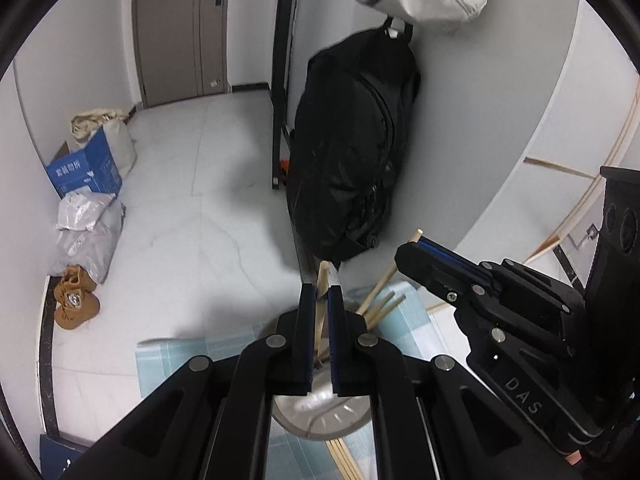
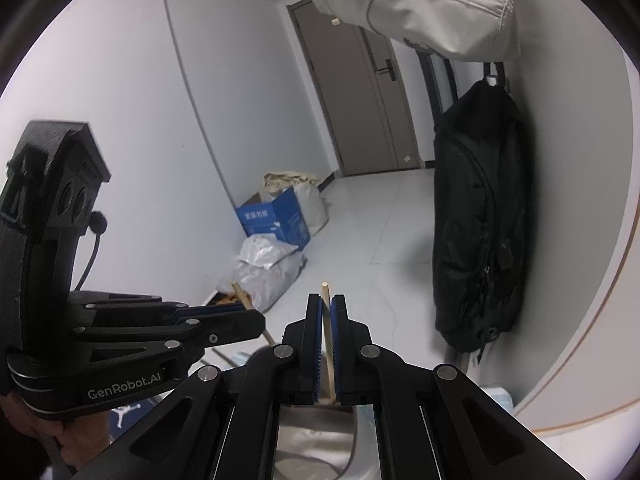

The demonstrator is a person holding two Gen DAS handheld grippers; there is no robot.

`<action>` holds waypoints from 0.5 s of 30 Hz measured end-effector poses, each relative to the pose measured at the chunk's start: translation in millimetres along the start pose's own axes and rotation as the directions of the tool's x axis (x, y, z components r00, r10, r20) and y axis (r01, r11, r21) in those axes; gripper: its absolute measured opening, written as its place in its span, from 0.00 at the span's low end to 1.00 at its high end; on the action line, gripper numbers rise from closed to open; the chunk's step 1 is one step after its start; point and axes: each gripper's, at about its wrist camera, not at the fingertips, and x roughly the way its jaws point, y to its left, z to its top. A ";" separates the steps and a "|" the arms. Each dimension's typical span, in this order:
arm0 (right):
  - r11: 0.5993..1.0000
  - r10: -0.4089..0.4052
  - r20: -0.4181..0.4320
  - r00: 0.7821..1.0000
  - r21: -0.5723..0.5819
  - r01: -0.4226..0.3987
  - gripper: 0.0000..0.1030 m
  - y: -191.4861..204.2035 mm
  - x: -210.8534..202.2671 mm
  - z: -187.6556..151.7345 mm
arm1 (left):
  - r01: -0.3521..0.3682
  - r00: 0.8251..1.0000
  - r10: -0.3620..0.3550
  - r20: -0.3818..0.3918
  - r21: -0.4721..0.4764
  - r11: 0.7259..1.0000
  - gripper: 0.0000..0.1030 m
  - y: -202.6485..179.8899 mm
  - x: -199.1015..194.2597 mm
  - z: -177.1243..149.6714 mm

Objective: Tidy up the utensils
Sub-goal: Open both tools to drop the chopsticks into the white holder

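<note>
Both pairs of fingers are pinched onto wooden chopsticks. Left gripper (image 1: 319, 300) has its blue-padded fingers (image 1: 306, 336) nearly together around a chopstick (image 1: 321, 312) whose shaft runs almost straight up between them, along the finger axis, its lower end dropping toward the metal cup (image 1: 320, 412) directly beneath. Right gripper (image 2: 327, 312) likewise clamps a single stick (image 2: 327, 332), upright and poking just past the fingertips, with a cup rim (image 2: 316, 432) showing blurred right below the jaws.

From the left wrist view, the right gripper (image 1: 416, 254) sits up and to the right of the cup, its stick (image 1: 390, 276) slanting down-left toward the cup mouth. A few more chopsticks (image 1: 384, 306) already lean in the cup, fanning out to the right over the pale blue checked cloth (image 1: 180, 364) under it. Loose sticks (image 1: 344, 460) lie flat on the cloth on the near side of the cup.

My judgement is that the coming move turns on each stick's long axis standing close to vertical over the cup mouth. The left one is nearer and better lined up, straight above the opening; the right one is tilted and comes from the side, so it risks knocking the leaning sticks or catching the rim unless straightened first
</note>
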 end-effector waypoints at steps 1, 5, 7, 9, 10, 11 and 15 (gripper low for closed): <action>1.000 0.001 -0.006 1.000 -0.002 -0.001 0.04 0.4 0.6 -1.4 | 0.007 1.000 -0.007 -0.012 0.000 1.000 0.02 -0.2 0.9 -1.3; 1.000 0.006 -0.031 0.999 0.019 -0.006 0.07 -2.1 -0.3 -6.8 | 0.028 0.999 -0.029 -0.037 -0.050 0.998 0.02 8.5 -2.7 -3.8; 0.999 0.009 -0.022 1.000 0.046 -0.008 0.08 -6.4 -6.2 -8.1 | 0.038 0.999 -0.040 -0.019 -0.082 0.996 0.02 13.9 -12.3 -3.7; 0.998 0.010 -0.013 1.000 0.063 -0.009 0.12 -8.7 -13.0 -8.4 | 0.025 1.000 -0.025 0.003 -0.089 0.996 0.02 13.8 -19.7 -4.3; 0.998 0.004 -0.005 1.000 0.070 -0.004 0.21 -9.7 -18.2 -8.3 | 0.015 1.000 -0.013 0.014 -0.091 0.996 0.02 13.7 -24.5 -4.5; 0.997 0.002 0.001 1.000 0.075 -0.002 0.26 -10.1 -21.8 -8.5 | 0.006 1.000 -0.004 0.020 -0.096 0.995 0.02 13.5 -26.6 -5.6; 0.997 -0.003 0.029 1.000 0.083 0.001 0.35 -7.9 -39.5 -9.8 | -0.005 0.999 0.010 0.039 -0.111 0.994 0.35 11.0 -36.3 -10.8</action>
